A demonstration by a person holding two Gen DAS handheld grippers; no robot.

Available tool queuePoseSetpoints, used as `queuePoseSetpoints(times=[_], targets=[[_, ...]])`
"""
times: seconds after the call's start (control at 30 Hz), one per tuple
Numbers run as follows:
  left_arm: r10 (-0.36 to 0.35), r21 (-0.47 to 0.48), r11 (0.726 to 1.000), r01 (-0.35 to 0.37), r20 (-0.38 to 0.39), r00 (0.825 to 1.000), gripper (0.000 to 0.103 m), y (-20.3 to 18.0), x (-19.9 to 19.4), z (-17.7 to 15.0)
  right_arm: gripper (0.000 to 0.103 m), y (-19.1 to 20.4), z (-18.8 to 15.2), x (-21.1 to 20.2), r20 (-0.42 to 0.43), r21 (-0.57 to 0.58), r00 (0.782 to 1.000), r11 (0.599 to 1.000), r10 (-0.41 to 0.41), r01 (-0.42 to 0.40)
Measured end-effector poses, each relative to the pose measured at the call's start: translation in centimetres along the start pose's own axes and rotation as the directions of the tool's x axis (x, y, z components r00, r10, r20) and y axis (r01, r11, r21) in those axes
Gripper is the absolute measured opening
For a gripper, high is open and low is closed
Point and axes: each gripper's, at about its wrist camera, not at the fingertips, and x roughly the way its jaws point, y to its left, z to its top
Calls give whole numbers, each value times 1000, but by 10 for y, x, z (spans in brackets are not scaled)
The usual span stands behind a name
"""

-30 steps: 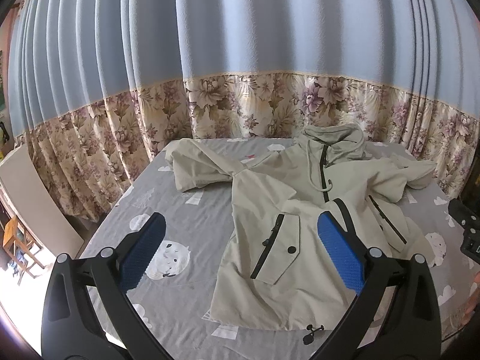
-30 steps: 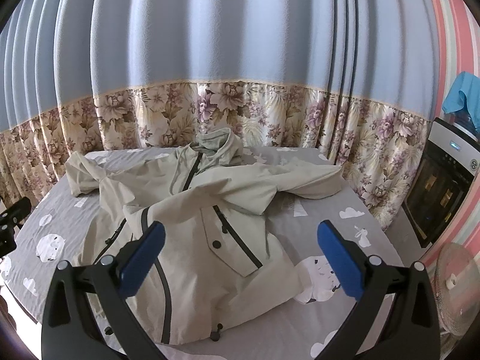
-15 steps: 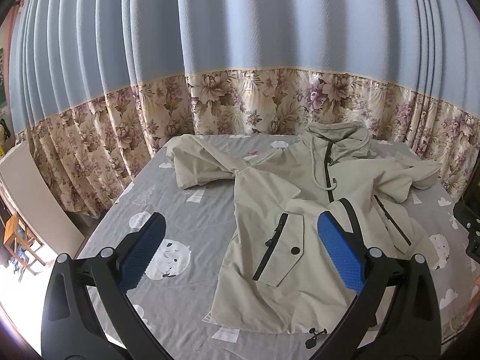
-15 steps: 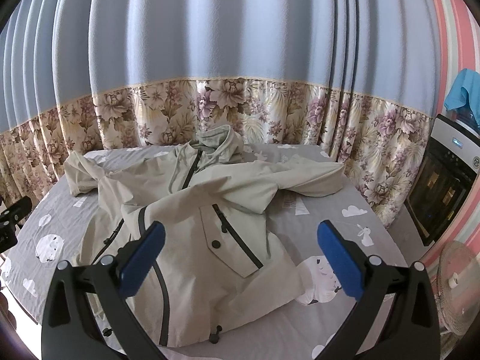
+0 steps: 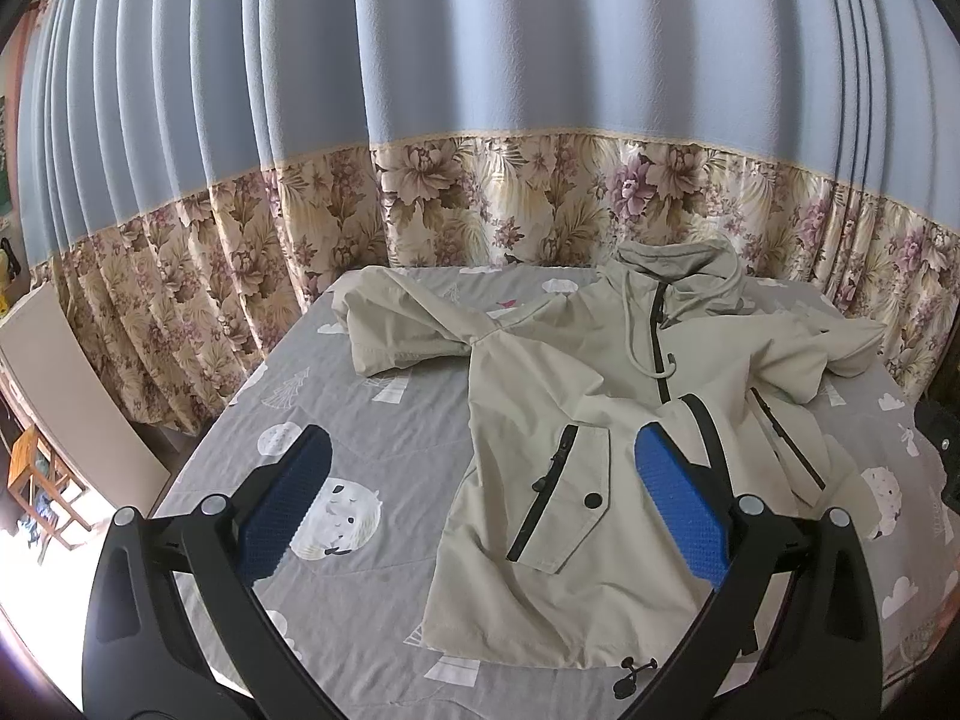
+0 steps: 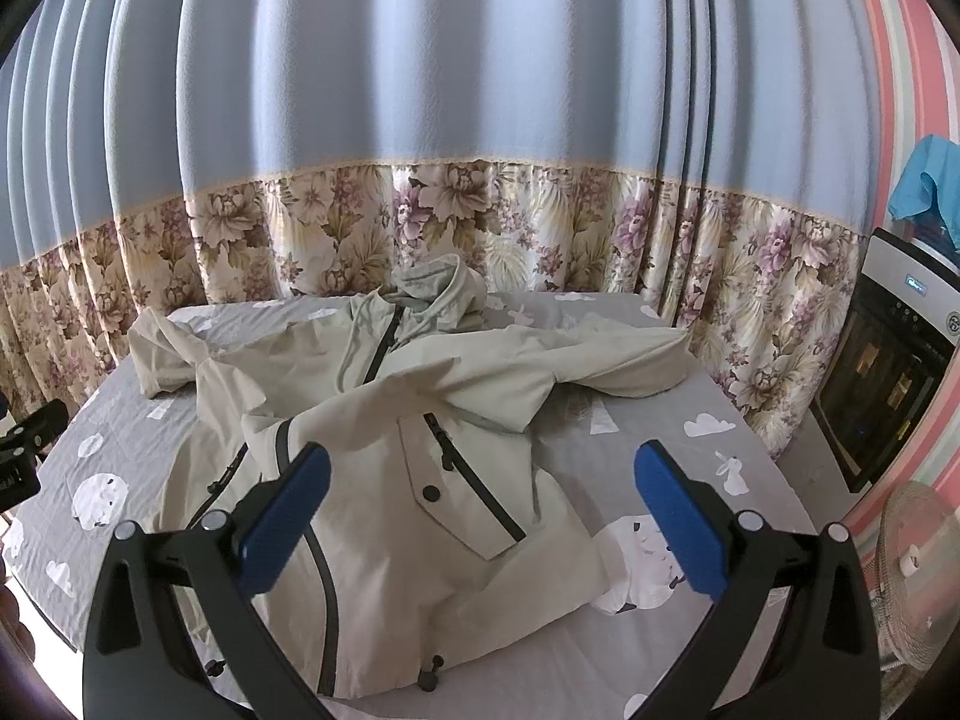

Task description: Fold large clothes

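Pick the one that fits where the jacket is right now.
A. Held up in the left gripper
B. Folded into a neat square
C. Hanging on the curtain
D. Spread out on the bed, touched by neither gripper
D: the jacket lies spread on the bed, sleeves out, and both the left gripper and the right gripper are open and hold nothing.

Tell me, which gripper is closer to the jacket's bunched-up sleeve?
Left. The left gripper faces the bunched-up sleeve on its side; the right gripper sits across the jacket.

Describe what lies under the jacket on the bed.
The jacket lies spread on a grey bedsheet printed with white clouds and animals. The sheet shows all around it; whatever is directly beneath the jacket is covered.
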Motion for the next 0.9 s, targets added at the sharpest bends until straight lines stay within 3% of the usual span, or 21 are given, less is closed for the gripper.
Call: queuePoseSetpoints(times=[0.53,0.9], targets=[[16,-28,999,-16,-23,1000,100,17,9,-9,101,3,-1,-3,39,-49,999,998,-25,27],[47,-40,998,-49,-49,998,100,25,15,1,101,1,-1,4,17,-46,1000,999,-13,14]])
